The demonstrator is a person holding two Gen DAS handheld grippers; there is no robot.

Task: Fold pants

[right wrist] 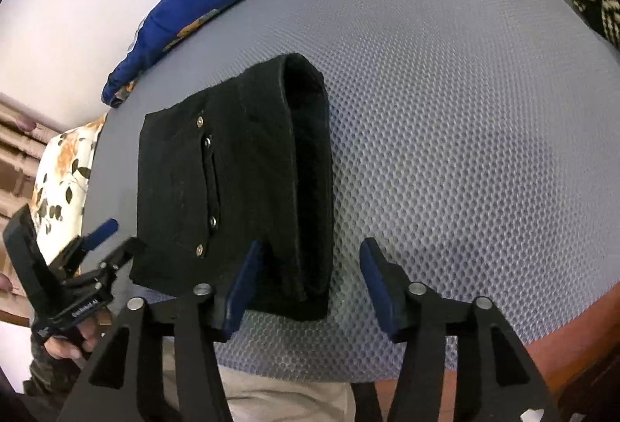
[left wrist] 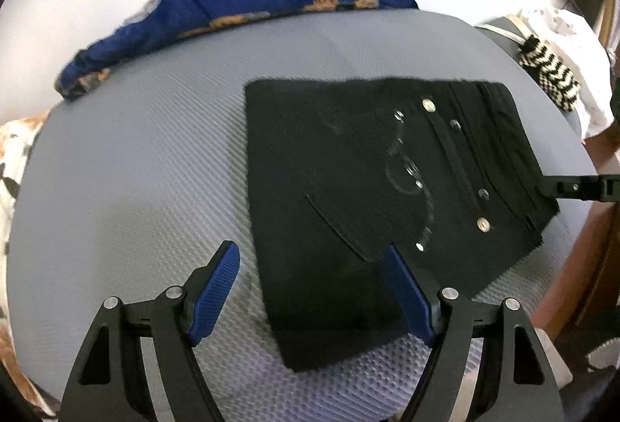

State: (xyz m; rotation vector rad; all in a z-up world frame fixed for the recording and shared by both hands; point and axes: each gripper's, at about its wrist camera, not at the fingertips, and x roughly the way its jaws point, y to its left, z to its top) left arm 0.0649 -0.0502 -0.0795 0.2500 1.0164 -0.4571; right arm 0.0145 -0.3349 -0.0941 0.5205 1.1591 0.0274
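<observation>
Grey mesh mat (left wrist: 135, 170) fills most of both views, with a blue patterned cloth (left wrist: 240, 7) along its upper edge and a black-and-white knit piece (left wrist: 550, 69) at the upper right; the black pants (left wrist: 368, 189) lie folded into a compact rectangle right of centre in the left wrist view, rivets showing; the left gripper (left wrist: 314, 263) hangs with jaws wide apart over the bundle's lower left corner, gripping nothing; the right gripper (right wrist: 310, 259) stands part-open, its blue pads either side of the thick folded edge (right wrist: 310, 189), not pressing it.
</observation>
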